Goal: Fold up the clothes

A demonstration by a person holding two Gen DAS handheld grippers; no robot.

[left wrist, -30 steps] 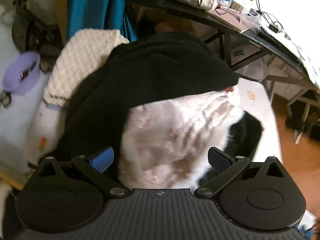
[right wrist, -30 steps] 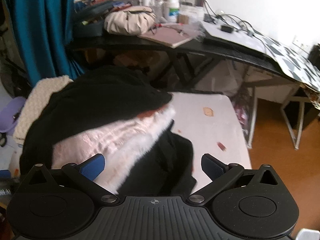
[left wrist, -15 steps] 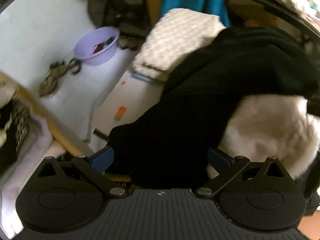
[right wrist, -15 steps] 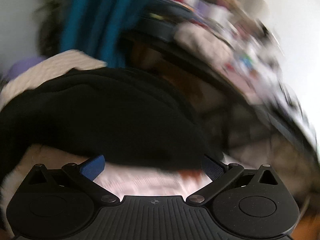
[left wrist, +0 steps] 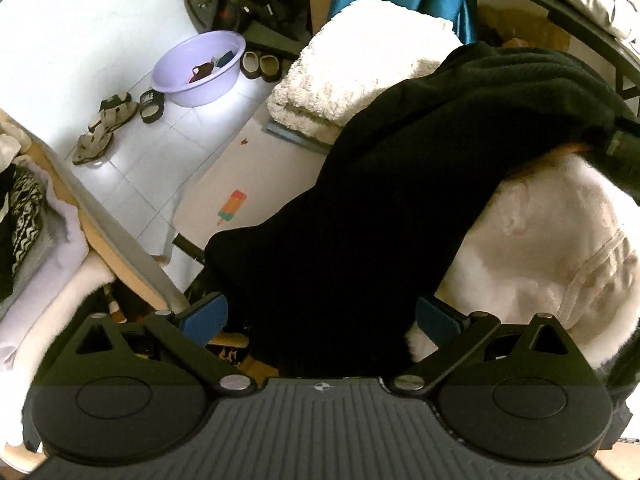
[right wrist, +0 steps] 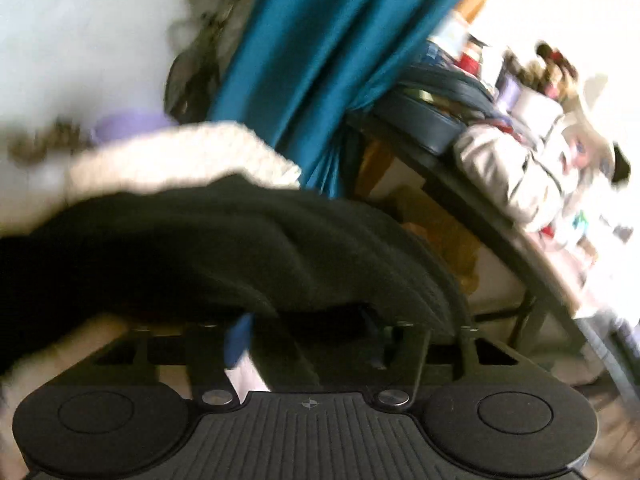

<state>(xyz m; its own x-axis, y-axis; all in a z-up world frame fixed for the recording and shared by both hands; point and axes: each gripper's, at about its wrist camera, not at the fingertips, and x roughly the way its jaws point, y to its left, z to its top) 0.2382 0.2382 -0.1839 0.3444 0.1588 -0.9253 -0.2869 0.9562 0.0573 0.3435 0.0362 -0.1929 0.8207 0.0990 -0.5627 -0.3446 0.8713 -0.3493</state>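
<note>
Black fleece garment (left wrist: 400, 200) lay draped over the small white table (left wrist: 224, 184), its dark bulk running from the far right down to the near edge and overhanging it, with the pale furry lining (left wrist: 540, 248) turned up on the right. It looked heaped, not spread, so folding had probably only begun. The left gripper (left wrist: 320, 320) hovered at the near edge with its blue pads wide apart, straddling the hanging black cloth without pinching it, likely lined up to take that hem. In the blurred right wrist view the right gripper (right wrist: 308, 340) had its fingers drawn in close under a fold of the black cloth; whether they truly clamped it I could not tell. A folded cream knit (left wrist: 360, 68) sat at the table's far left corner, partly under the fleece. On the floor beyond, a lilac basin (left wrist: 200, 68) held a few small dark and red items, with sandals (left wrist: 108, 120) beside it.
</note>
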